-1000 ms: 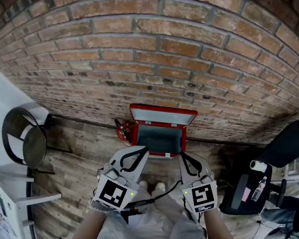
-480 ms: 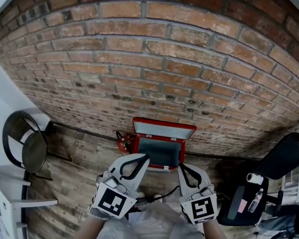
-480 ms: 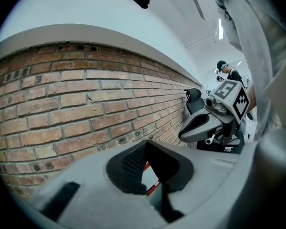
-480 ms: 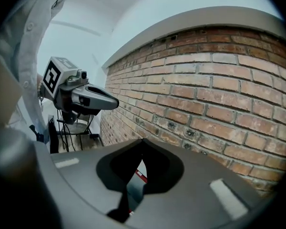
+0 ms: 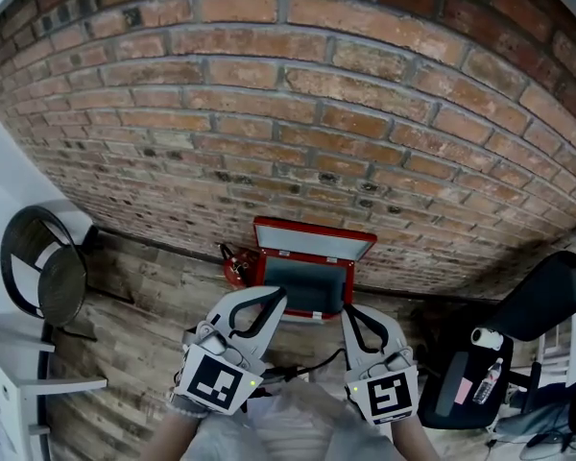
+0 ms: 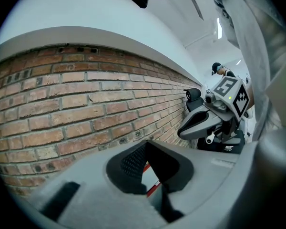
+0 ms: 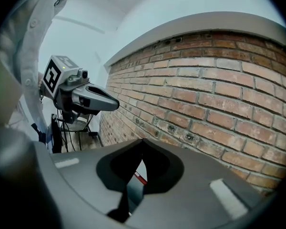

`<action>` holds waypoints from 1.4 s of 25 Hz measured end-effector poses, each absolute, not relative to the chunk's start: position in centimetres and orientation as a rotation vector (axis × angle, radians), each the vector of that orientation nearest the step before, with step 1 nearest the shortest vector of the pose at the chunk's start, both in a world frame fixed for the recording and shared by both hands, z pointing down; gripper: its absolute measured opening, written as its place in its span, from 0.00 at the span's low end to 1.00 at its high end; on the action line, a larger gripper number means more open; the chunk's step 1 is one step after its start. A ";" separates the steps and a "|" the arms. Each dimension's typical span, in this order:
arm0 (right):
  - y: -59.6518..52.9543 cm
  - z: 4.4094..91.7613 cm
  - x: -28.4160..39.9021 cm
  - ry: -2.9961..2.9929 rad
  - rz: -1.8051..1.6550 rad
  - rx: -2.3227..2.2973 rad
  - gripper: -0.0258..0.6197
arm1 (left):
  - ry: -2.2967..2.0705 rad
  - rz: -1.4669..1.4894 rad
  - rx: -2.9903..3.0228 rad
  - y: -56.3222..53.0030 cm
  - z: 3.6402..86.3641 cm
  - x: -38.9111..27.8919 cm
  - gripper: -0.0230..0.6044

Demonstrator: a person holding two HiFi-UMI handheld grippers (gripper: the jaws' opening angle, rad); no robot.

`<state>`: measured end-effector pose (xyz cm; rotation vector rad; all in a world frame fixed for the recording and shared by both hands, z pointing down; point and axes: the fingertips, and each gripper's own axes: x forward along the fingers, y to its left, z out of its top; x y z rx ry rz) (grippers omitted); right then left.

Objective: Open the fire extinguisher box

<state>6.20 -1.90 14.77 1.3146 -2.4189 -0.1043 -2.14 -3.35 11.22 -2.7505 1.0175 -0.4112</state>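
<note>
The red fire extinguisher box (image 5: 305, 279) stands on the wooden floor against the brick wall, its lid (image 5: 313, 242) raised and leaning back on the bricks. A red extinguisher (image 5: 235, 263) lies just left of it. My left gripper (image 5: 276, 297) hangs in front of the box's left side, jaws together and holding nothing. My right gripper (image 5: 348, 311) hovers at the box's right front corner, shut and empty. In the left gripper view the tips (image 6: 145, 144) meet, with a red edge behind them. The right gripper view shows the tips (image 7: 142, 143) closed too.
A black round-backed chair (image 5: 40, 275) and a white shelf (image 5: 48, 386) stand at the left. A black office chair (image 5: 549, 288) and a dark bag with a bottle (image 5: 461, 382) crowd the right. The brick wall (image 5: 298, 113) rises right behind the box.
Both grippers have lifted a little in front of the box and stayed shut. The box's lid has stayed raised. The head view has tilted slightly up the wall.
</note>
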 end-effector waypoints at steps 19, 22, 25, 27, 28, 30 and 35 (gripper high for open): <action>-2.3 13.5 6.5 -2.423 -0.151 1.331 0.05 | 1.021 -0.427 -2.754 -3.3 11.6 -2.2 0.03; -2.3 13.5 6.5 -2.420 -0.152 1.330 0.05 | 1.020 -0.429 -2.756 -3.3 11.6 -2.1 0.03; -2.4 13.5 6.6 -2.426 -0.148 1.338 0.05 | 1.016 -0.434 -2.759 -3.3 11.6 -1.9 0.03; -2.4 13.5 6.6 -2.426 -0.145 1.341 0.05 | 1.012 -0.430 -2.759 -3.3 11.6 -1.7 0.03; -2.4 13.5 6.6 -2.425 -0.145 1.340 0.05 | 1.012 -0.427 -2.759 -3.4 11.5 -1.7 0.03; -2.4 13.5 6.6 -2.425 -0.151 1.334 0.05 | 1.014 -0.427 -2.761 -3.4 11.5 -1.6 0.03; -2.5 13.6 6.5 -2.427 -0.148 1.338 0.05 | 1.012 -0.420 -2.757 -3.5 11.4 -1.6 0.03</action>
